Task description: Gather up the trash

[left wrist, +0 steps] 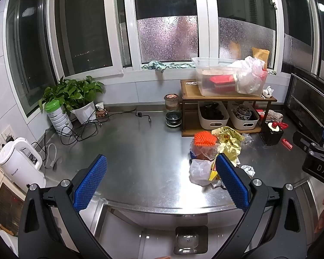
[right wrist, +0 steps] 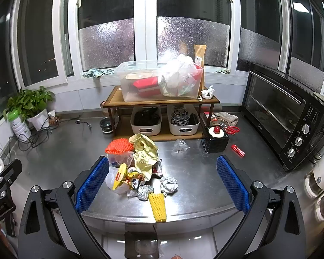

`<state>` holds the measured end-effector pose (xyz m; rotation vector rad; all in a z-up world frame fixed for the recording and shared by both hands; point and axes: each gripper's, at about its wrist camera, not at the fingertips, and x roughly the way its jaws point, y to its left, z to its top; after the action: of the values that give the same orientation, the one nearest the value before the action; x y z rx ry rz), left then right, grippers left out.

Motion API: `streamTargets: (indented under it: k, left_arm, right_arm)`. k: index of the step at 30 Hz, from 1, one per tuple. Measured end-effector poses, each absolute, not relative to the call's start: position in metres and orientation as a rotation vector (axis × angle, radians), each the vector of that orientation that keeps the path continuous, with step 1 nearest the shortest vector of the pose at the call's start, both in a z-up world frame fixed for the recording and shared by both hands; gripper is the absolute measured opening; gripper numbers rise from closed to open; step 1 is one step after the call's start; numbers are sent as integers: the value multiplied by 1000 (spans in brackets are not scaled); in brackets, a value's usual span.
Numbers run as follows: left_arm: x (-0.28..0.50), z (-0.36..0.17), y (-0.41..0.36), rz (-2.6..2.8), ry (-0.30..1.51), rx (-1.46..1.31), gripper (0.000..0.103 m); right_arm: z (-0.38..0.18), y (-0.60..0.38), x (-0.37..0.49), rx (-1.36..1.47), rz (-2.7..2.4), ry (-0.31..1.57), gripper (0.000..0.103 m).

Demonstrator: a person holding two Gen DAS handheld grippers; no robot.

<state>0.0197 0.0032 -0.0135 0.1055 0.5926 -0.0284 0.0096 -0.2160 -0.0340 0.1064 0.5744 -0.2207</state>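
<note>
Both pairs of tongs stood wide open and empty, held back from the near edge of the steel counter (right wrist: 205,172). The left tongs (left wrist: 159,181) faced mostly bare metal, with the trash heap off at about two o'clock behind its right pad. The right tongs (right wrist: 162,183) had the heap between its pads, toward the left one.

The trash lay in one loose cluster near the front edge: an orange foam net (right wrist: 118,146) on a clear bag at the back, a crumpled yellow wrapper (right wrist: 144,153) beside it, a white plastic bag (right wrist: 112,179) and bright snack packets at the left, two foil balls (right wrist: 169,185) in front, and a yellow foam sleeve (right wrist: 157,205) at six o'clock, overhanging the counter's lip. A clear scrap (right wrist: 179,146) lay apart at twelve o'clock, near the black box (right wrist: 215,140).

The right tongs seemed better placed to start. Taking the foam sleeve first looked sensible, since a nudge could tip it off the edge. The foil balls would want a centred, firm pinch or they might roll; the bags should be gripped where bunched, not at a loose flap. No bin was clearly visible.
</note>
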Motion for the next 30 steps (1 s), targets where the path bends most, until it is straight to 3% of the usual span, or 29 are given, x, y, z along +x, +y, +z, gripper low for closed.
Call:
streamTargets:
  k: [30]
  left_arm:
    - [25,-14,4,-34,595,97,95]
  right_arm:
    - [-31,-224,13,122,-232,539,100]
